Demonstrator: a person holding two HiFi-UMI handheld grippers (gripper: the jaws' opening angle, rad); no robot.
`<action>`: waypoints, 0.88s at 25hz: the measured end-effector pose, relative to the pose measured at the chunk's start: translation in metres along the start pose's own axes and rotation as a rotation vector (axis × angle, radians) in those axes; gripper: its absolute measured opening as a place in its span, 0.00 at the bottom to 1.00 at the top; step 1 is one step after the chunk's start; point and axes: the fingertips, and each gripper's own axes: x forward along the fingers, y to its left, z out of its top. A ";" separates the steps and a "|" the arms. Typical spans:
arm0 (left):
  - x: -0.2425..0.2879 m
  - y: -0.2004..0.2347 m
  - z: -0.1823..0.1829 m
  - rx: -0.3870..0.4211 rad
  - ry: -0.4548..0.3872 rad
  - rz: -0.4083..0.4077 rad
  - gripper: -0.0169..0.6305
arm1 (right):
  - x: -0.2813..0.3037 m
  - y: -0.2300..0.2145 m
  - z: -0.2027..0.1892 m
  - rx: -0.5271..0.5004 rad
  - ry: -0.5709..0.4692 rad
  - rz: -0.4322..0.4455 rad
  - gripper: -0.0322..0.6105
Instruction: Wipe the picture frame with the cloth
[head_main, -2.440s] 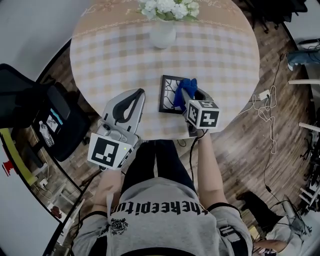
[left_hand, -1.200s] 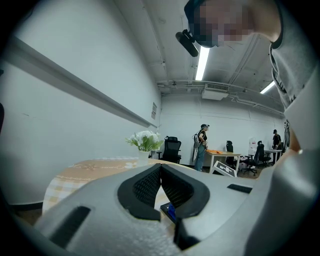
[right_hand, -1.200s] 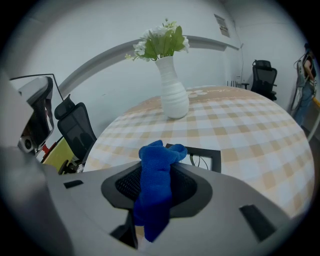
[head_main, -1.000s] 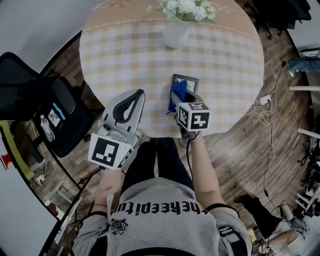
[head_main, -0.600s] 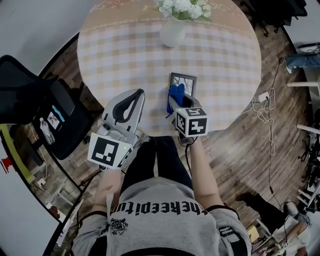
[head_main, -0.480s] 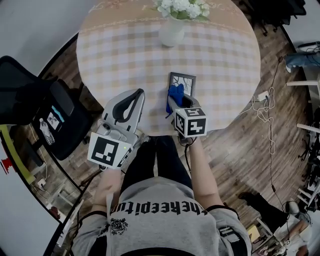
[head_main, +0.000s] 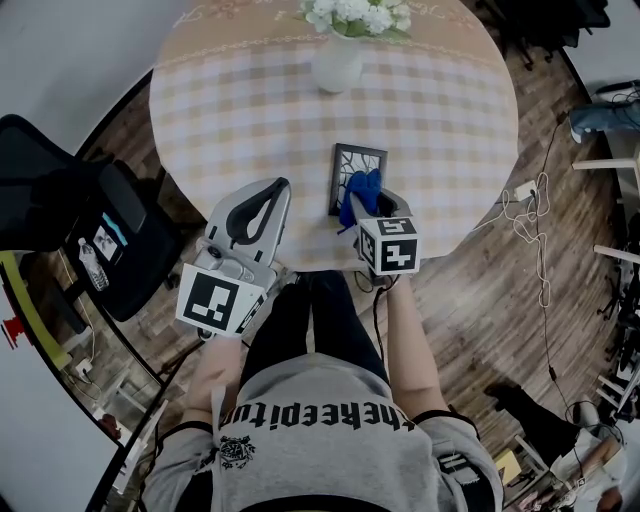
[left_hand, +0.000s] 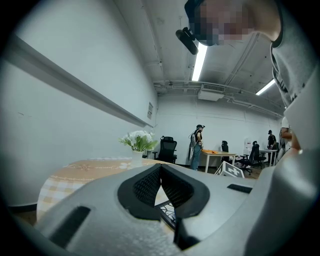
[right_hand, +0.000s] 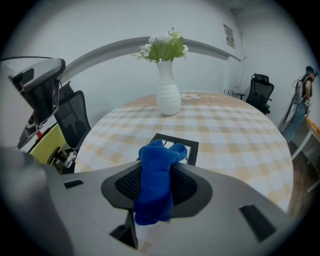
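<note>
— Since half a second ago the cloth has swung off the picture frame's left border and back over its near half, carried by the right gripper.

— Is the grip sound?

— The right jaws are clenched on the cloth. A thick blue wad stands out past the tips, and a tail hangs behind them.

— So how should the stroke go?

— I'd keep that wad pressed flat on the glass and let only fabric touch it, never the jaw tips. Run overlapping passes from border to border, far half included. The frame lies loose near the near-right edge of the surface, so a hard push toward that edge could probably slide it off.

— Could the other one steady it?

— It could. The left gripper sits at the near-left edge, its jaws closed together on nothing, well apart from the frame.

— And the right arm?

— Forearm reaches straight out from the body, and the gripper points toward the vase at the far edge, with its marker cube facing up.
</note>
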 end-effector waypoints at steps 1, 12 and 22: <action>0.001 -0.002 0.000 0.001 0.002 -0.002 0.05 | -0.001 -0.004 -0.001 0.001 -0.001 -0.005 0.26; 0.012 -0.013 -0.002 0.006 0.007 -0.016 0.05 | -0.016 -0.034 -0.010 0.063 -0.014 -0.031 0.26; 0.015 -0.016 -0.002 0.010 0.009 -0.016 0.05 | -0.022 -0.046 -0.018 0.102 -0.018 -0.031 0.26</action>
